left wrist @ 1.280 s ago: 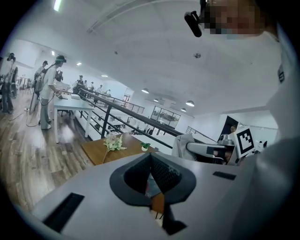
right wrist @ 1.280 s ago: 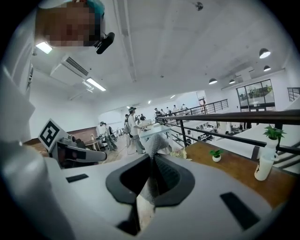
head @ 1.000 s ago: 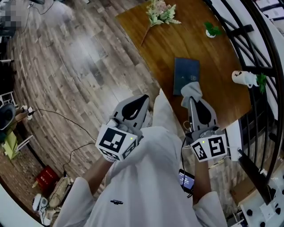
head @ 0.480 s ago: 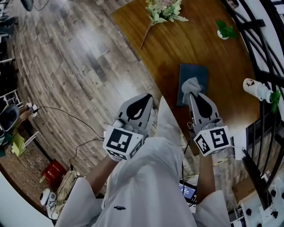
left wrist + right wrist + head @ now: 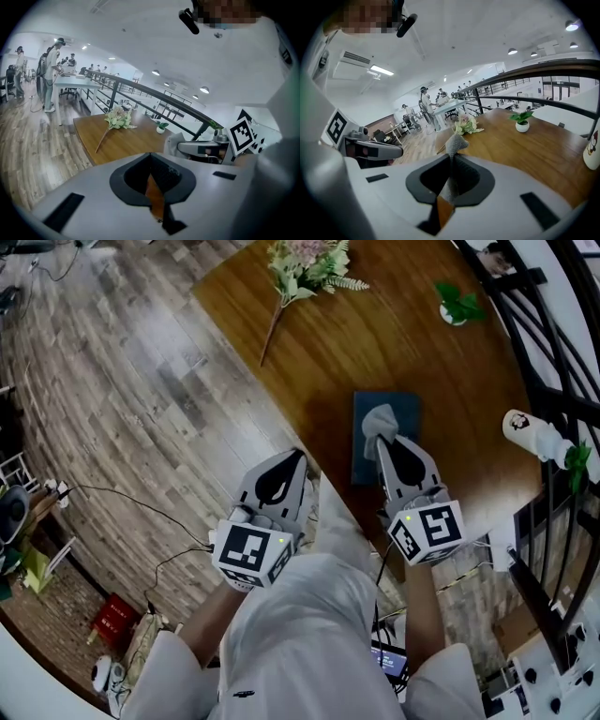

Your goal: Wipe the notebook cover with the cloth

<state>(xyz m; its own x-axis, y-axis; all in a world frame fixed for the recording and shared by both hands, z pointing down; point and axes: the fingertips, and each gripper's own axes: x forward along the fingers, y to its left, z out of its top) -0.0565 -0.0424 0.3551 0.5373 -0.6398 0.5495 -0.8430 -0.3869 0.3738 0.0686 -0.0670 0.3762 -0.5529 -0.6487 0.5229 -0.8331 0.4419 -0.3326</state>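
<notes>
Head view shows the right claw [image 5: 380,437] pinching a bunched grey cloth [image 5: 377,418] over the dark blue notebook [image 5: 405,418], which lies flat near the near edge of the wooden counter [image 5: 394,324]. I can't tell if the cloth's touching the cover. Meanwhile the left claw [image 5: 296,461] is pressed together on nothing, out past the counter's edge over the floor. The cloth looks soft and floppy, so it probably needs pressing down. The notebook seems light and might slide, so I'd pin a corner.
</notes>
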